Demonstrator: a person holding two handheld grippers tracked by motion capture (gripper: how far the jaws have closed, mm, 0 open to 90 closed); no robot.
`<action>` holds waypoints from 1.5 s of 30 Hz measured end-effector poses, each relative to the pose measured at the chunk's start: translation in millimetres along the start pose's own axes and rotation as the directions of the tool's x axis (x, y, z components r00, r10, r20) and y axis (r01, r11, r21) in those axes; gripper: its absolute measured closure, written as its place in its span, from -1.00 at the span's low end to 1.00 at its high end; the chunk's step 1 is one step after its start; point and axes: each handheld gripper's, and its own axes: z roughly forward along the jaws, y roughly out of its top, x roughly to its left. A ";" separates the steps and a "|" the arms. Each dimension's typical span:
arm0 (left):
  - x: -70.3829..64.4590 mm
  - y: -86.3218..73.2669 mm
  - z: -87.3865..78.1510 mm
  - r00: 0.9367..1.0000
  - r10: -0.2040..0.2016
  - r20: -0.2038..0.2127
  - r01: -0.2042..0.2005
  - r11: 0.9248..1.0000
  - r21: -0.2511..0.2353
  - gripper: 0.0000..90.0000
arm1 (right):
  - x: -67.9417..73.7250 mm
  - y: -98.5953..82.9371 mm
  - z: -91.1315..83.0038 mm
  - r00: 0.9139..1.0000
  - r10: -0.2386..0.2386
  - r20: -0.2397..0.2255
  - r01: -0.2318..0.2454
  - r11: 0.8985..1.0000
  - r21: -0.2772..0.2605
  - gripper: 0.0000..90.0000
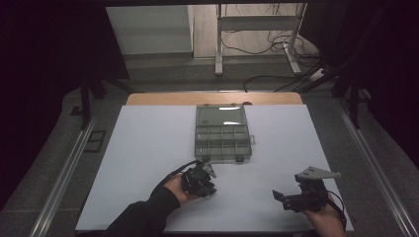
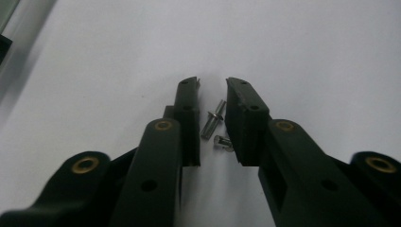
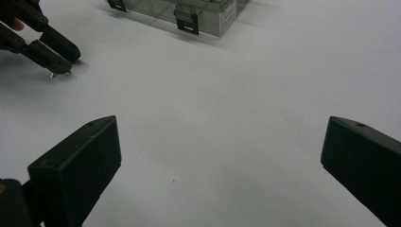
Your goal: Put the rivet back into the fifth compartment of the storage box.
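Two small metal screws lie on the white table sheet (image 1: 148, 148): a longer screw (image 2: 212, 121) and a short screw (image 2: 222, 142). My left gripper (image 2: 211, 82) stands over them, its jaws a narrow gap apart with both screws between them on the sheet. In the high view the left gripper (image 1: 210, 187) is just below the box's front edge. In the right gripper view the left gripper (image 3: 59, 71) has its tips down on the sheet. My right gripper (image 3: 220, 125) is wide open with nothing in it, near the table's front right (image 1: 289, 195).
A clear grey compartment box (image 1: 222, 133) with its lid open stands at the middle back of the sheet, its latches (image 3: 186, 23) facing me. A wooden table edge (image 1: 212, 98) shows behind it, then a metal frame and cables on the floor.
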 end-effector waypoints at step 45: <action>19.4 9.8 -25.6 0.994 -0.098 -0.040 0.096 0.994 -0.061 0.83 | -0.5 -0.1 0.0 1.000 0.004 -0.006 -0.004 1.000 -0.001 -1.00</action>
